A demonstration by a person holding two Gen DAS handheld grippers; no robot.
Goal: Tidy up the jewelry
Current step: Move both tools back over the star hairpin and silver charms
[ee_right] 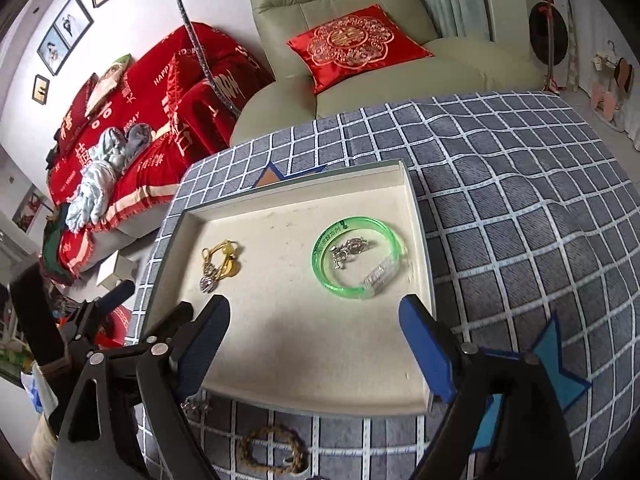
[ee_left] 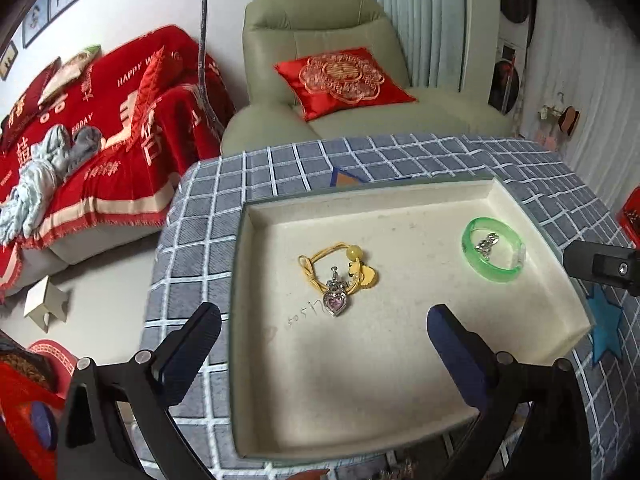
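A cream tray (ee_left: 320,380) lies on the checked cloth. In its left half lies a yellow cord bracelet (ee_left: 320,264) with a silver heart pendant (ee_left: 335,302). A green bangle (ee_left: 494,275) ringing a small silver charm (ee_left: 486,245) lies at its right. My left gripper (ee_left: 323,314) hovers open above the tray, just short of the pendant, nothing between its fingers. In the right wrist view my right gripper (ee_right: 314,304) is open and empty, near the green bangle (ee_right: 316,258) and its charm (ee_right: 350,250). A braided brown bracelet (ee_right: 248,446) lies on the cloth in front of the tray (ee_right: 300,340).
The blue checked cloth (ee_right: 500,200) covers a round-edged table with blue star patches (ee_right: 560,360). Behind stand a green armchair (ee_left: 340,12) with a red cushion (ee_left: 344,80) and a sofa under a red throw (ee_left: 120,120). A small silver piece (ee_right: 196,404) lies by the tray's front corner.
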